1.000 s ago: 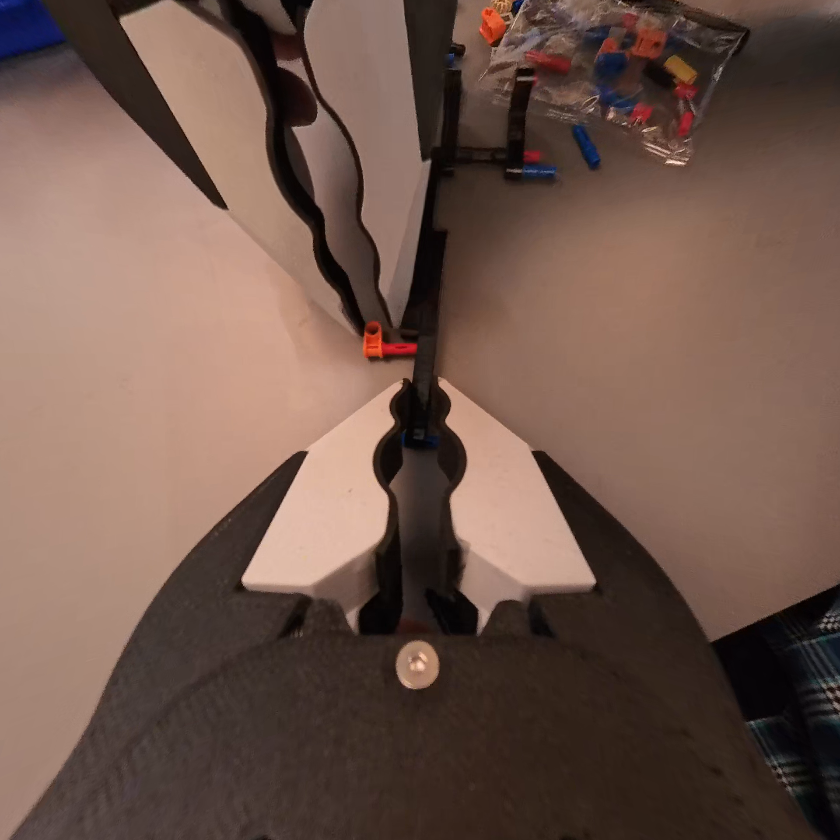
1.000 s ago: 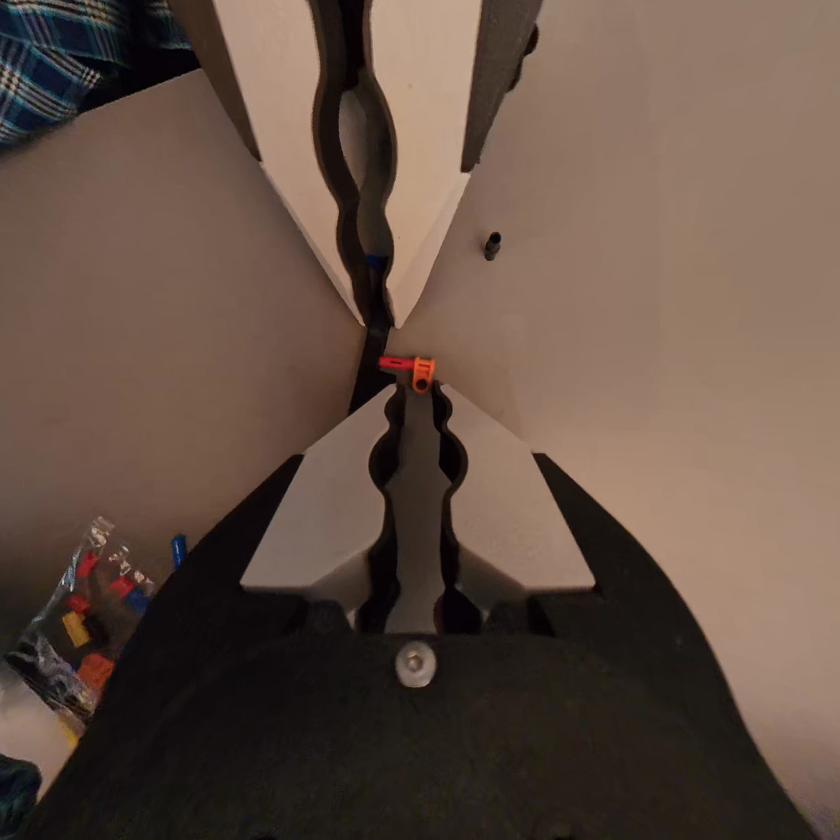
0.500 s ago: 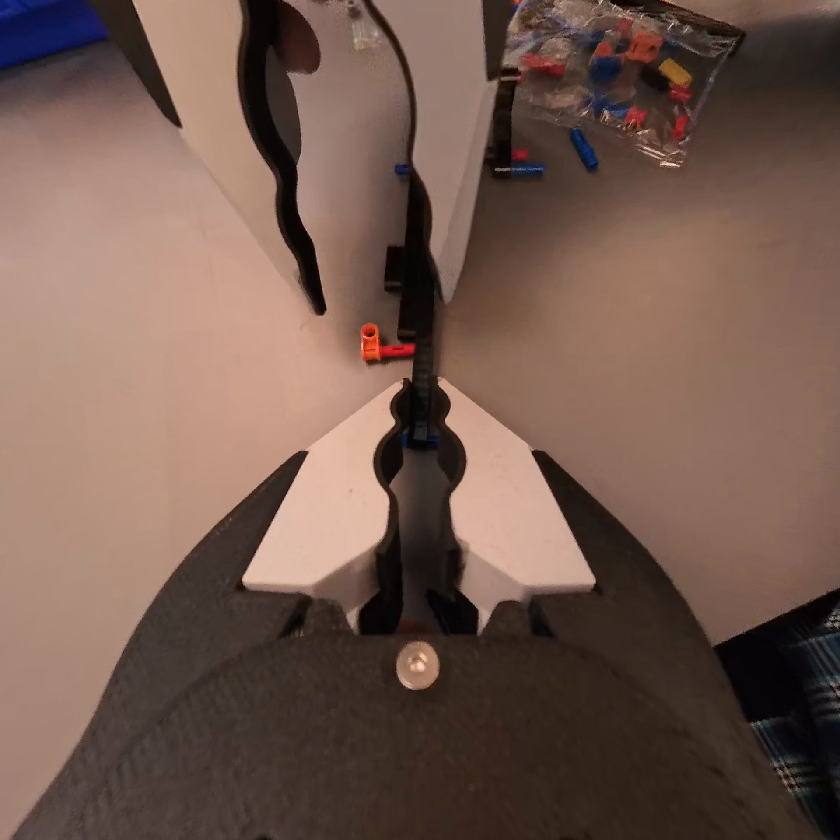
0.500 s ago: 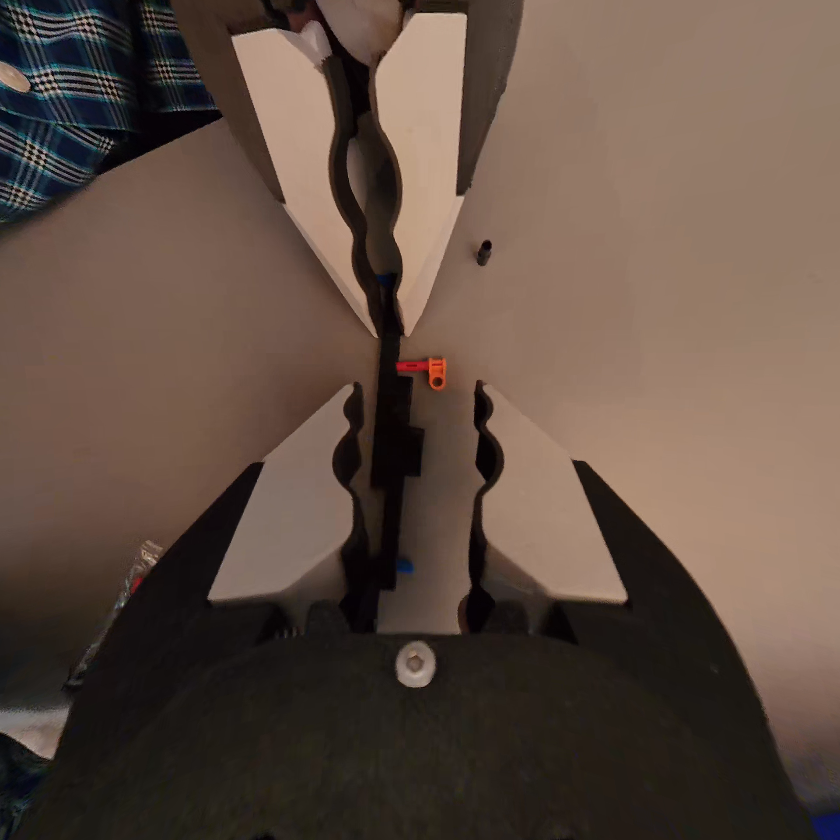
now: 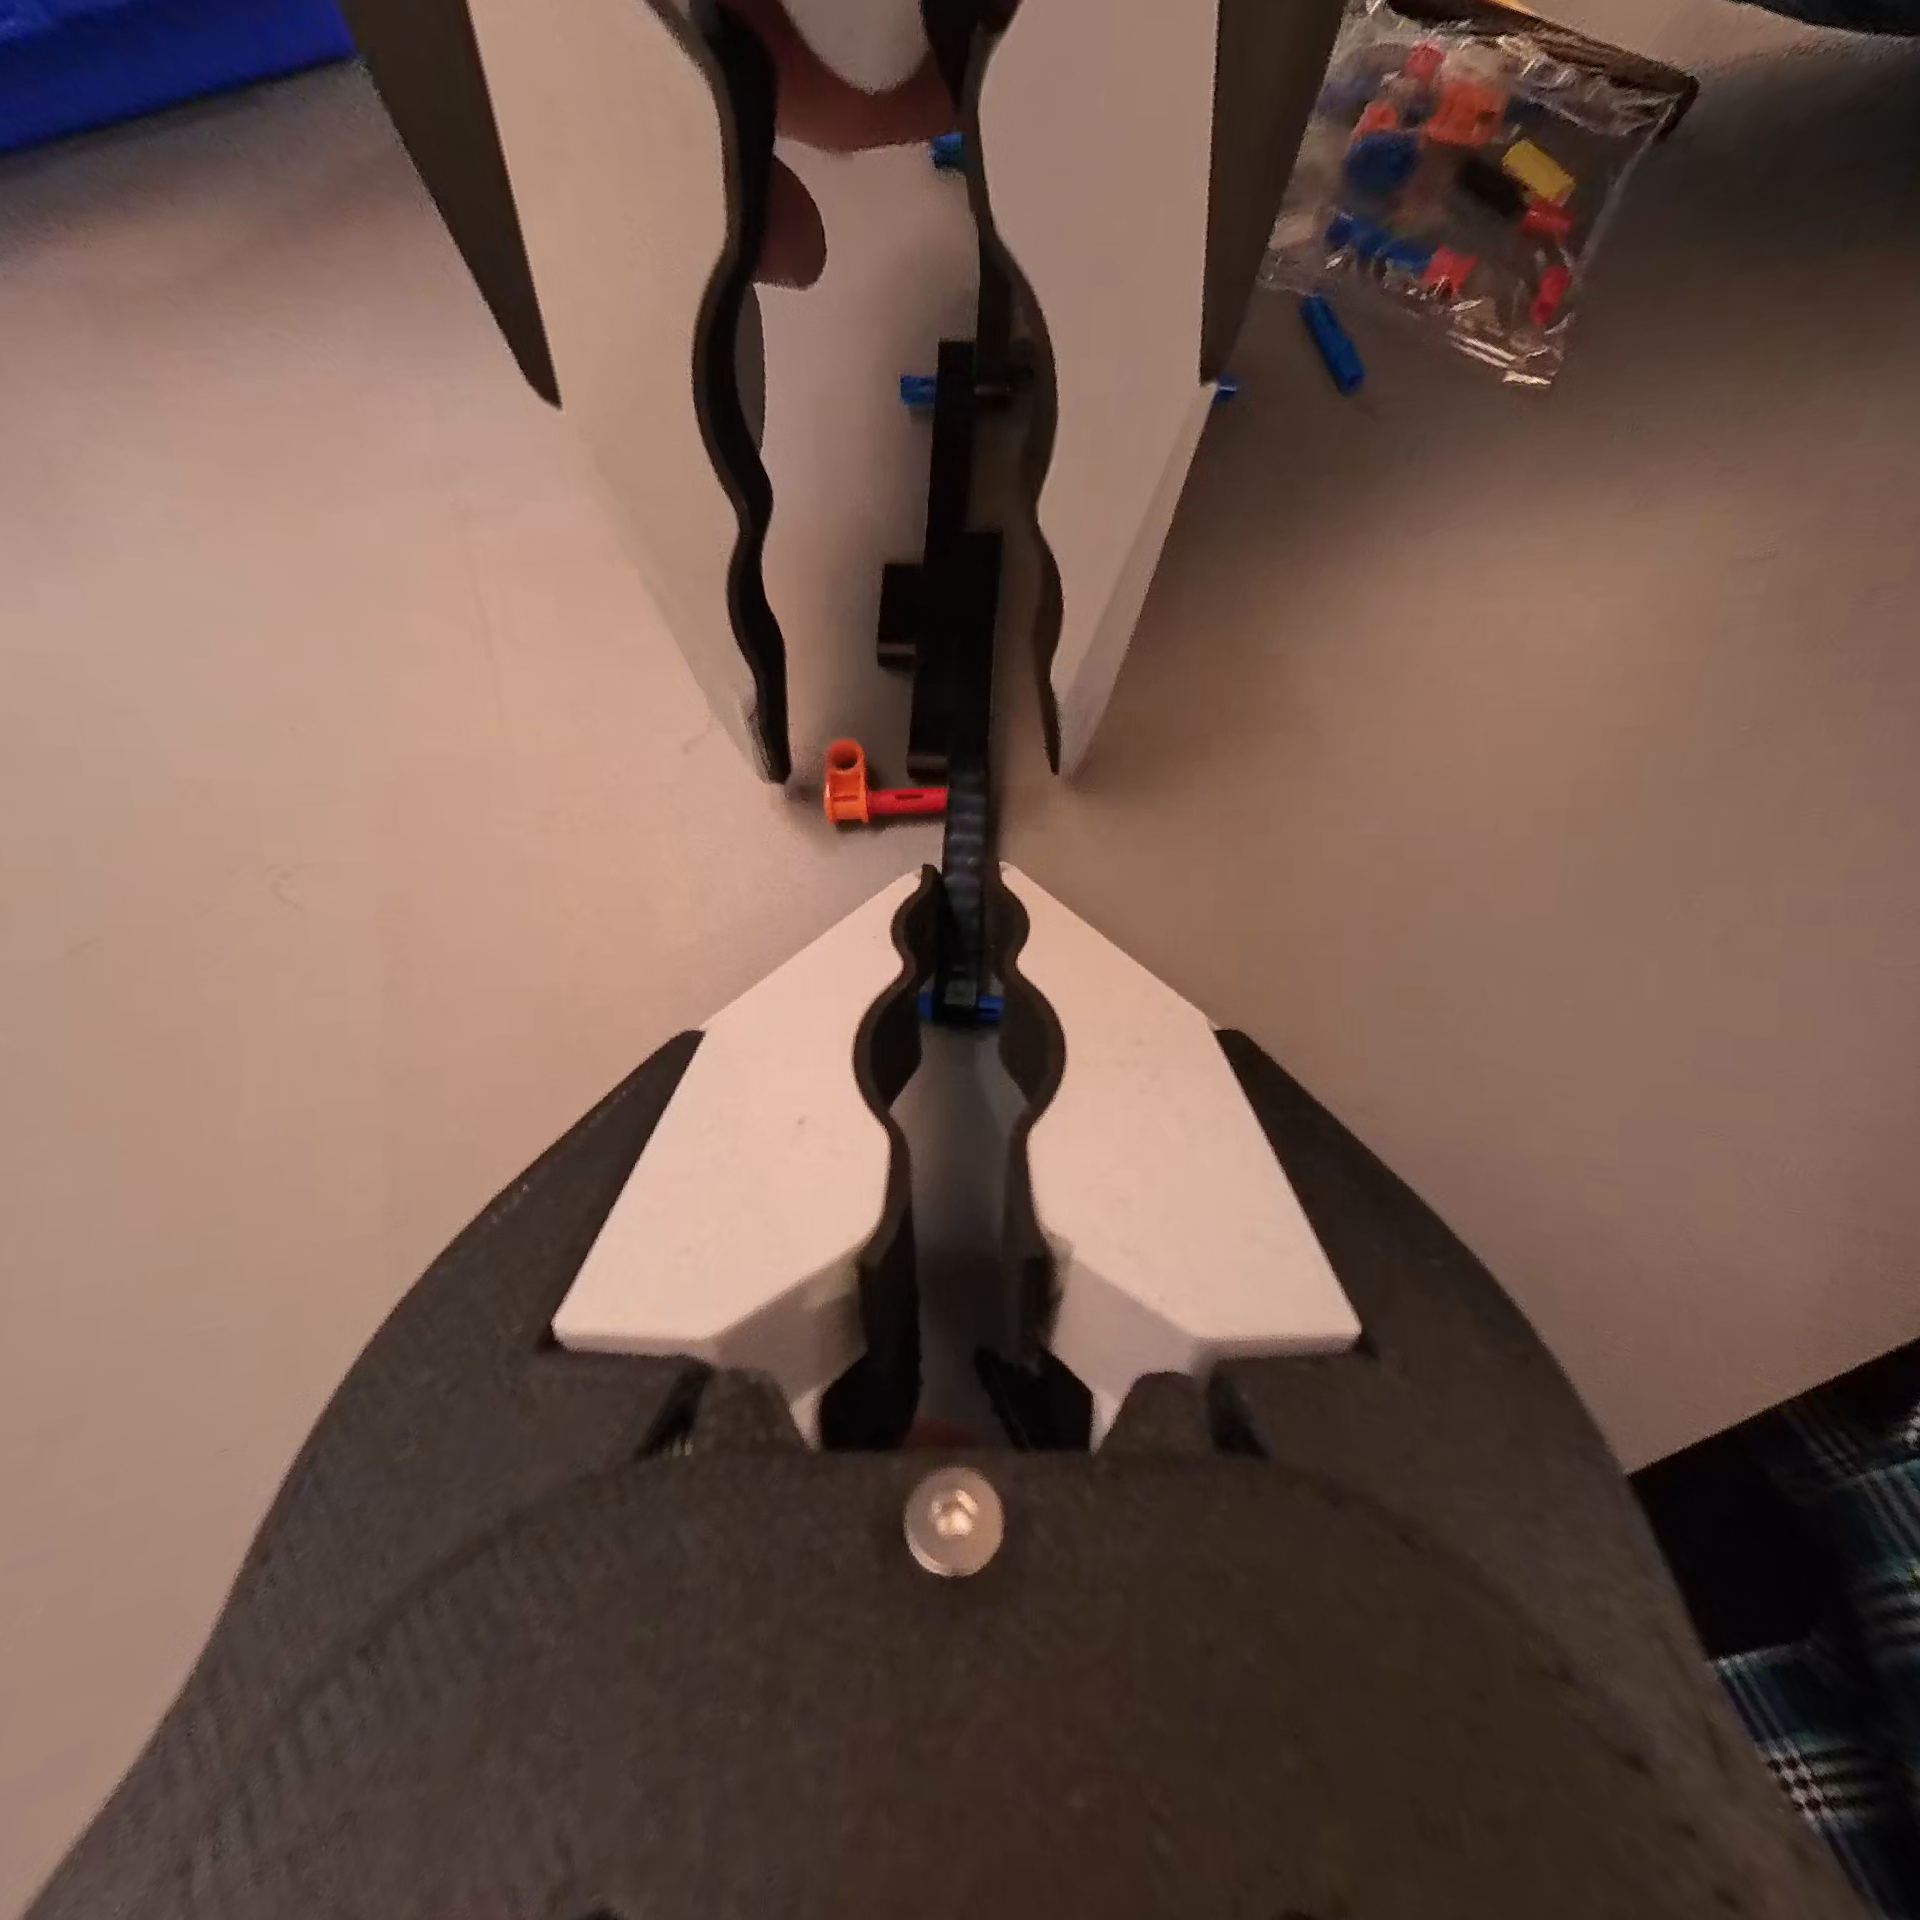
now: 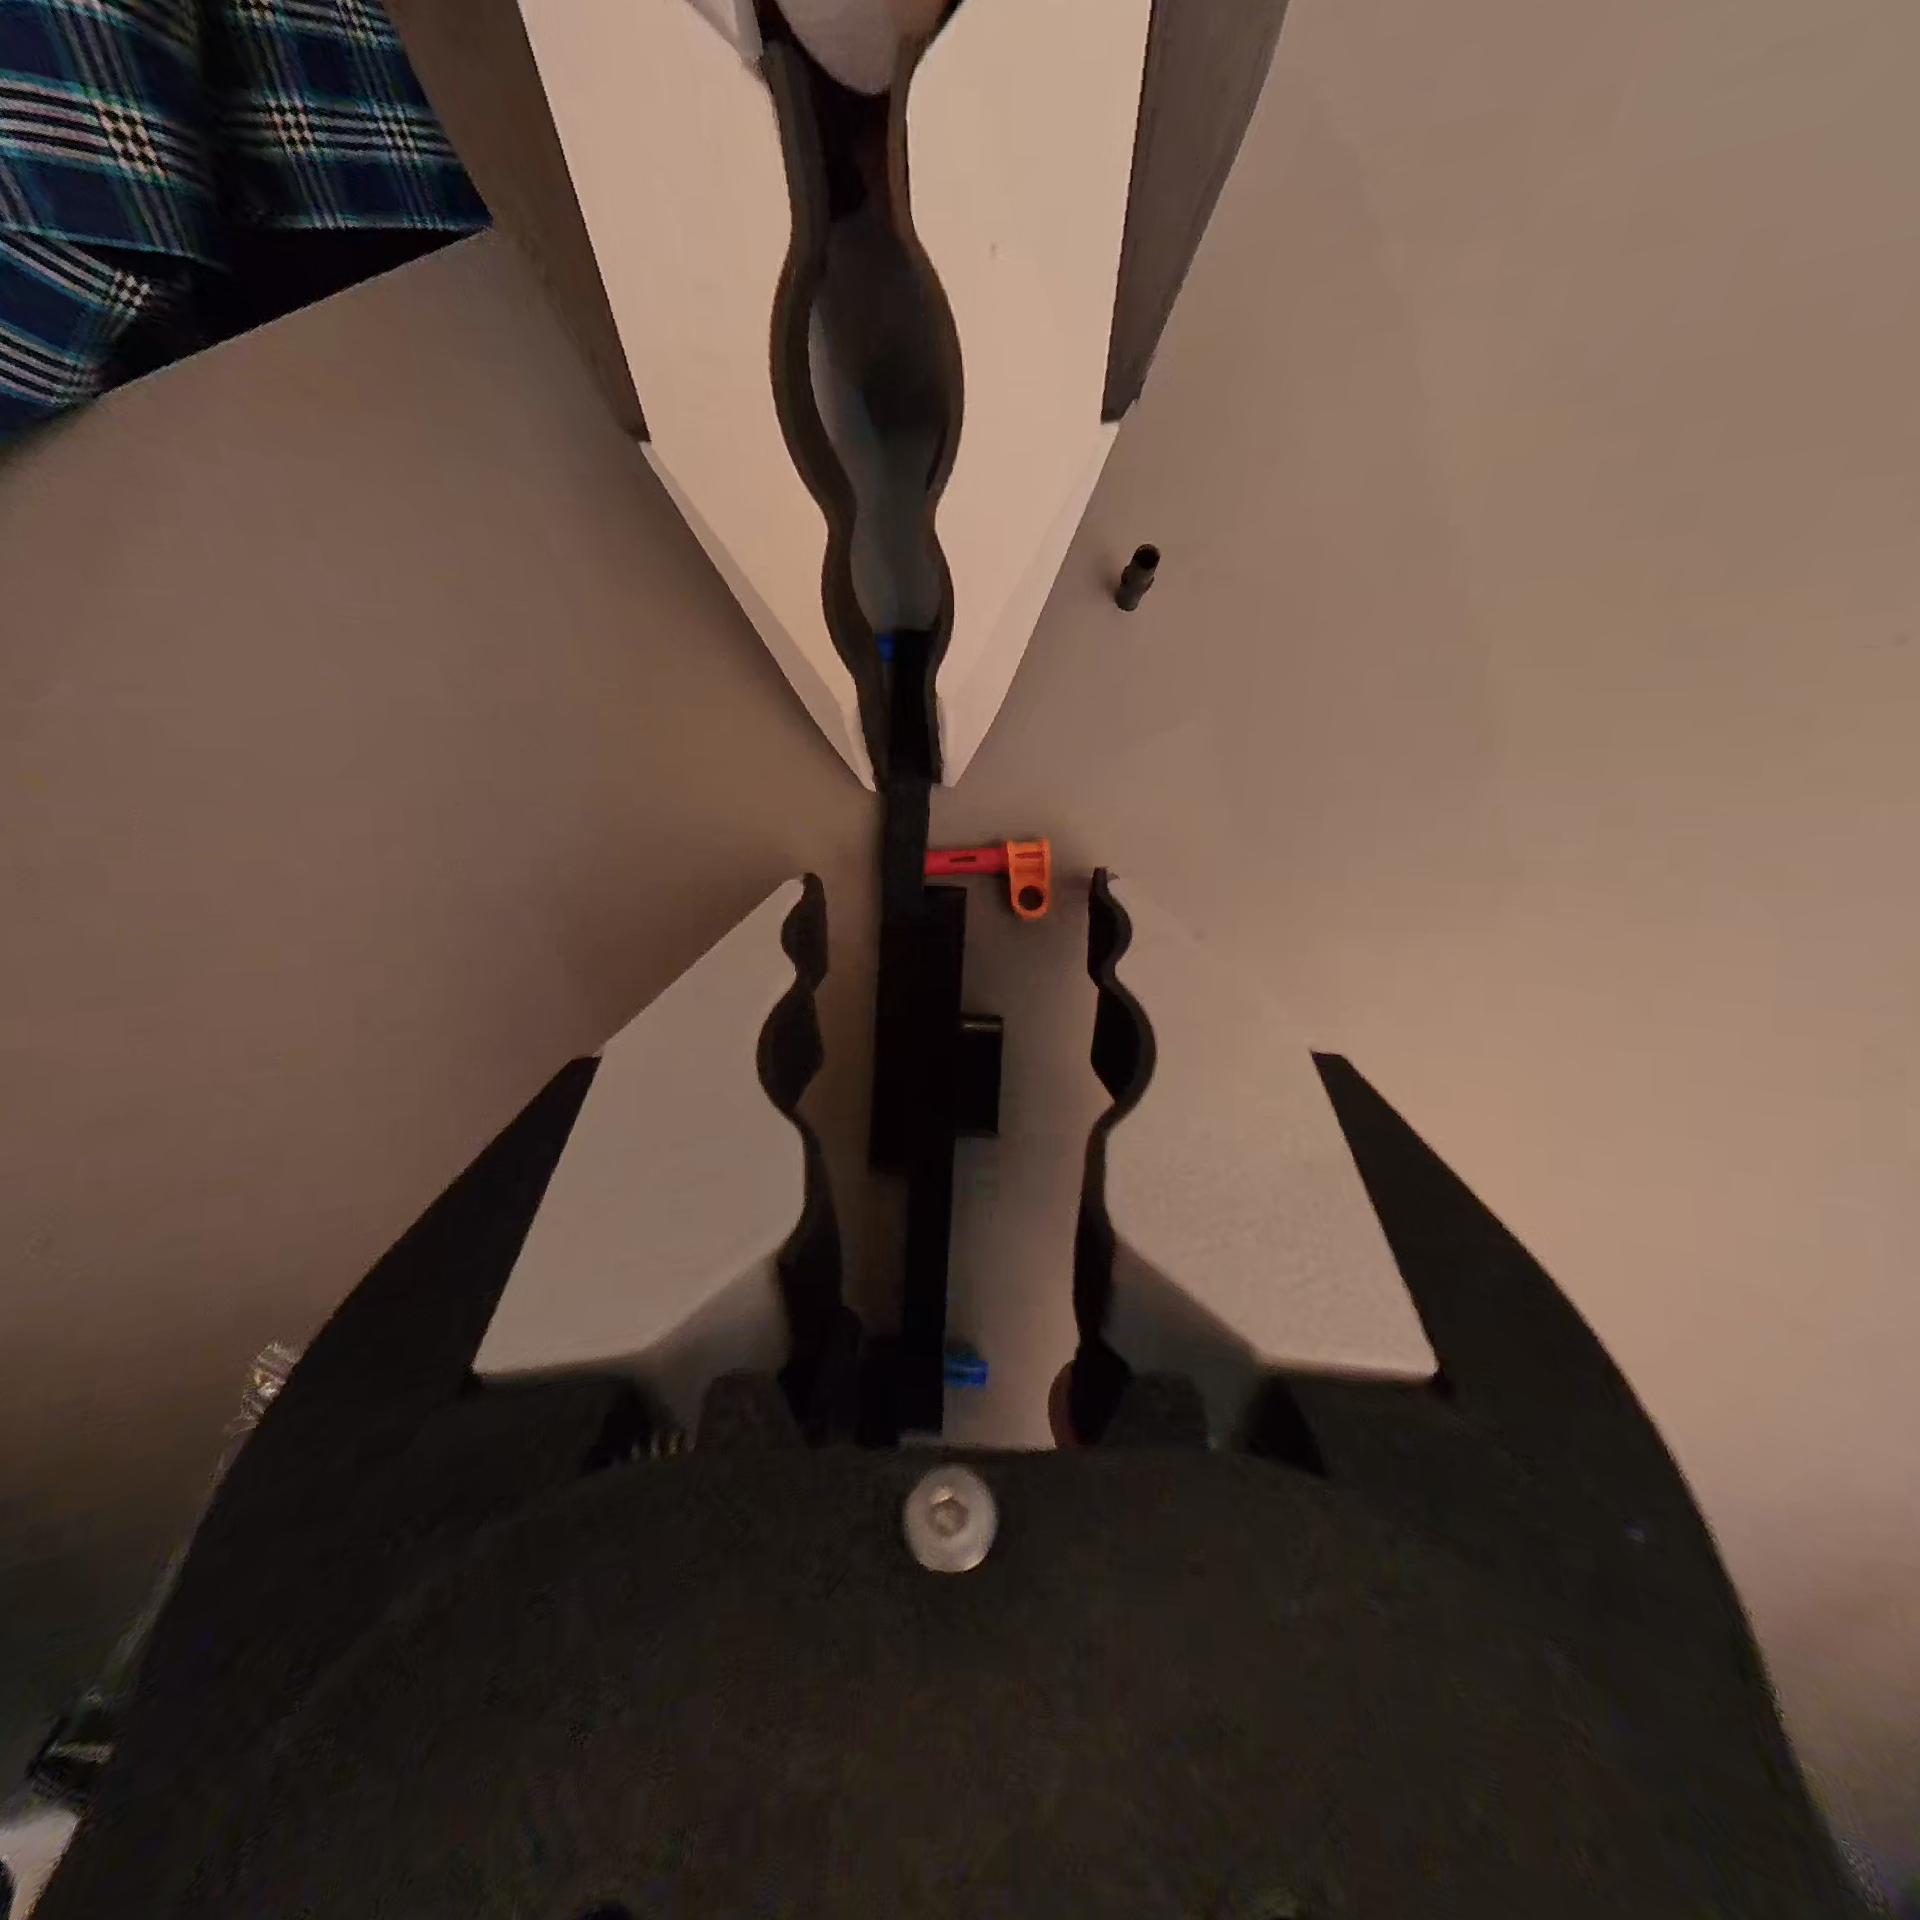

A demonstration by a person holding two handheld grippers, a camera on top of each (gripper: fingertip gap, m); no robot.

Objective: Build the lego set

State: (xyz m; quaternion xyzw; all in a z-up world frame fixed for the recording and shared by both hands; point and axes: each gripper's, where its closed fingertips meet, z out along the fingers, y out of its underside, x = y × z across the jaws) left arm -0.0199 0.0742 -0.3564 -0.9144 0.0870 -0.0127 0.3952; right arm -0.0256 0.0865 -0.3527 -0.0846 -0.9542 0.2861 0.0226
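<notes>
My left gripper (image 5: pixel 966 883) is shut on the near end of a long black lego beam assembly (image 5: pixel 951 582) that lies along the table. A red pin (image 5: pixel 909 800) with an orange connector (image 5: pixel 847 795) sticks out sideways from the beam. My right gripper (image 6: pixel 951 883) is open, and its fingers straddle the far part of the black assembly (image 6: pixel 914 1039) without touching it. The orange connector (image 6: pixel 1029 878) sits just ahead of its right fingertip. Blue pins show on the beam.
A clear bag of small coloured lego parts (image 5: pixel 1455 177) lies at the far right, with a loose blue pin (image 5: pixel 1330 343) beside it. A small black pin (image 6: pixel 1138 577) lies on the beige table (image 6: pixel 1558 727). A person's plaid sleeve (image 6: pixel 208 156) is at the table edge. My left and right fingertips are right by each other.
My right gripper let go of the orange connector, opened wide and moved forward around the black assembly. The connector stays on the beam. My left gripper has kept its grip.
</notes>
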